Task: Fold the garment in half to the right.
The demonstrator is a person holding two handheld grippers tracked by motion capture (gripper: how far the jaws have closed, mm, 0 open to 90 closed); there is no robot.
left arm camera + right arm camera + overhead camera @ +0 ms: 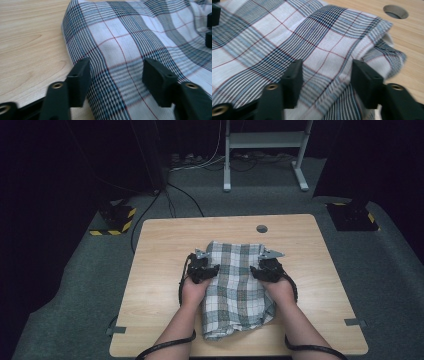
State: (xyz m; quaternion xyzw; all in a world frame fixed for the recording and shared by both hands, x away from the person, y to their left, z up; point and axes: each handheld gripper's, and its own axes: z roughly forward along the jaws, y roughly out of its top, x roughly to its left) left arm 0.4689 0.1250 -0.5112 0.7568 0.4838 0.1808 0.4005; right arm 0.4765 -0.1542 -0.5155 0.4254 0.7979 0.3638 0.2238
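Note:
A blue, white and red checked cloth (235,287) lies rumpled in the middle of the wooden table (160,250), folded over on itself. My left gripper (209,271) rests at the cloth's left edge and my right gripper (261,270) at its right edge, each held in a hand. In the left gripper view the cloth (120,45) runs under and between the jaws of the left gripper (116,67), which stand apart without pressing on it. Through the right gripper view, the right gripper (327,68) is likewise open over a folded corner of the cloth (322,42).
A round cable hole (261,228) sits in the table near its far edge, just beyond the cloth, and also appears as the hole (395,11). Past the table are a white desk frame (265,142), floor cables and two yellow-black striped stands (116,217).

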